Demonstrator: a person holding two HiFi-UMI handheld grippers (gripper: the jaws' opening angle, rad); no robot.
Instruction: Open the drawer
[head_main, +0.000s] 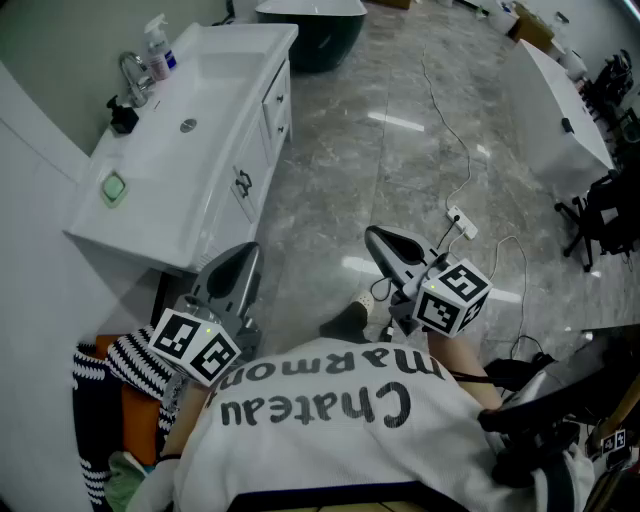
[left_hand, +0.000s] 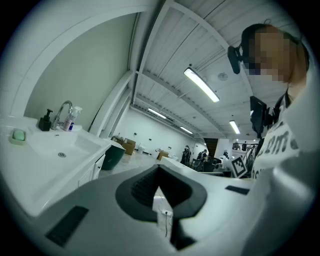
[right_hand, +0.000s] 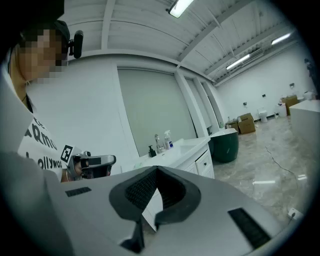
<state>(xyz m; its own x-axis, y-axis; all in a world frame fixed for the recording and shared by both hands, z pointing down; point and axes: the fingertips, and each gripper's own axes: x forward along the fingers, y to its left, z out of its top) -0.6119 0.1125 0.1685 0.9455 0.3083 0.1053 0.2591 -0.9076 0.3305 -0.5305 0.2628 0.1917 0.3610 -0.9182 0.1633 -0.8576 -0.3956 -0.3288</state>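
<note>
While you stand out on the grey marble floor (head_main: 340, 170), both claws are held out in front of your chest, roughly level, and neither one has anything in it. Your left gripper (head_main: 243, 252) has its jaws pressed together, tips meeting with nothing between them. It sits near the near end of the white cabinet (head_main: 262, 140). Your right gripper (head_main: 374, 233) is the same deal: jaws closed tight and empty, hanging over open floor well apart from the cabinet.

The drawers (head_main: 278, 100) you're after are on the cabinet's front at its far end, stacked one over the other, and they look fully shut. Nearer along the same front there's a pair of handles (head_main: 243, 182) side by side.

On top there's the sink (head_main: 195, 85) with a tap (head_main: 133, 78) at its left edge. A pump bottle (head_main: 157, 48) stands just beside the tap, and a green soap (head_main: 114, 188) sits at the near end. A power strip (head_main: 461, 222) with its white cable lies on the floor to the right of the right gripper.
</note>
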